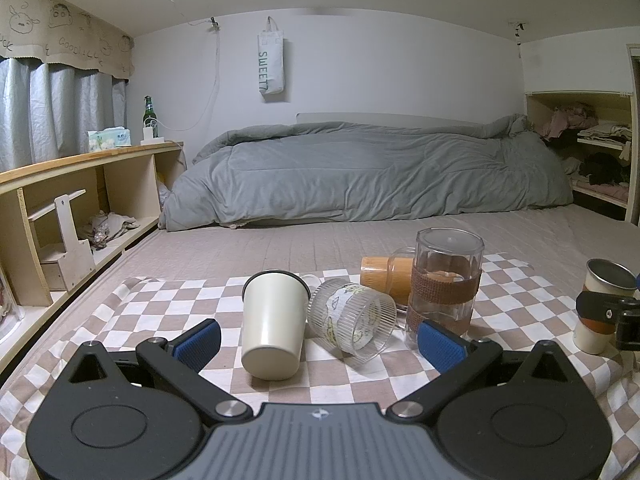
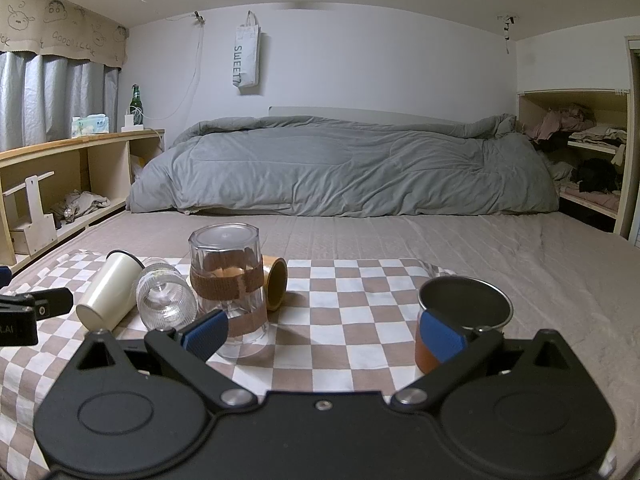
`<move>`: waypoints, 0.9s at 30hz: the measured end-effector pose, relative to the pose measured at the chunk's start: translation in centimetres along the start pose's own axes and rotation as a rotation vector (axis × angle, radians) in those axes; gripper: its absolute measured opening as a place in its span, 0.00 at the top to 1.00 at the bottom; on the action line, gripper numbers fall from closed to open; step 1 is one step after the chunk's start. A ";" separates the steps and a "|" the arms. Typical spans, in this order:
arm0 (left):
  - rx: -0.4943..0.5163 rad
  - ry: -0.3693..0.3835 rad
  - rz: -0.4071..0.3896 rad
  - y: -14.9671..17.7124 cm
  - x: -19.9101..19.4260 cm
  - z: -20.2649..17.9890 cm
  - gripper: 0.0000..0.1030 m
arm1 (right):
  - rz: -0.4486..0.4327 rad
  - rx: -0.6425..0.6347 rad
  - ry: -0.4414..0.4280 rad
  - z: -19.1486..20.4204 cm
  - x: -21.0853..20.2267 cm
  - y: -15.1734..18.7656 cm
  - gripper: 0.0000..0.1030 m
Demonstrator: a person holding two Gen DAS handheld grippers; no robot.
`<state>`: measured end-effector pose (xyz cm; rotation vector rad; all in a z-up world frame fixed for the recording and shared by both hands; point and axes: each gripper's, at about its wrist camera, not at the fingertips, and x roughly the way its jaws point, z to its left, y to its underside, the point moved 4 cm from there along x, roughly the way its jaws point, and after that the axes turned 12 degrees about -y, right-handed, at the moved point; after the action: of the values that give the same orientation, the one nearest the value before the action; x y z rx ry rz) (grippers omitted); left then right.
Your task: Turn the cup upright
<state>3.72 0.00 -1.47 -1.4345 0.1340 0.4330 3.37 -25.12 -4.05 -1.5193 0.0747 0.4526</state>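
On a brown-and-white checkered cloth [image 1: 168, 308] lie a cream cup [image 1: 274, 320] on its side, a ribbed clear glass [image 1: 352, 322] on its side, and a bamboo-coloured cup [image 1: 384, 278] on its side behind. A tall clear glass [image 1: 444, 284] with a brown band stands upside down. My left gripper [image 1: 320, 344] is open, its blue pads on either side of the cream cup and ribbed glass, not touching. My right gripper [image 2: 324, 334] is open. A metal-rimmed cup [image 2: 464, 312] with an orange band stands upright, just behind its right pad [image 2: 442, 336]; it also shows in the left wrist view [image 1: 604, 304].
The cloth lies on a bed with a beige sheet [image 2: 400, 236]. A grey duvet [image 2: 340, 168] is heaped at the far end. A wooden shelf unit [image 1: 80, 200] runs along the left with a green bottle [image 1: 149, 114]. Clothes shelves [image 2: 588, 152] stand at the right.
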 end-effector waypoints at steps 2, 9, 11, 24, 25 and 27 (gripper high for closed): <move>0.000 0.000 0.000 0.0 0.0 0.0 0.00 | 0.000 0.000 0.000 0.0 0.0 0.0 0.00; 0.000 -0.001 0.000 0.0 0.0 0.0 0.00 | 0.000 -0.001 0.000 0.0 0.0 0.0 0.00; 0.000 0.000 0.001 0.0 0.0 0.0 0.00 | 0.000 -0.001 0.001 0.0 0.0 0.0 0.00; -0.002 -0.001 0.001 0.0 0.0 0.0 0.00 | 0.000 -0.002 0.004 0.0 -0.1 -0.1 0.00; -0.002 -0.001 0.001 0.0 0.0 0.0 0.00 | 0.000 -0.003 0.006 0.0 -0.1 -0.1 0.00; -0.001 -0.001 0.000 0.0 0.0 0.0 0.00 | 0.000 -0.003 0.005 0.0 -0.1 0.0 0.00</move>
<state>3.70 -0.02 -1.47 -1.4355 0.1331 0.4341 3.29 -25.18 -4.00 -1.5234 0.0781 0.4489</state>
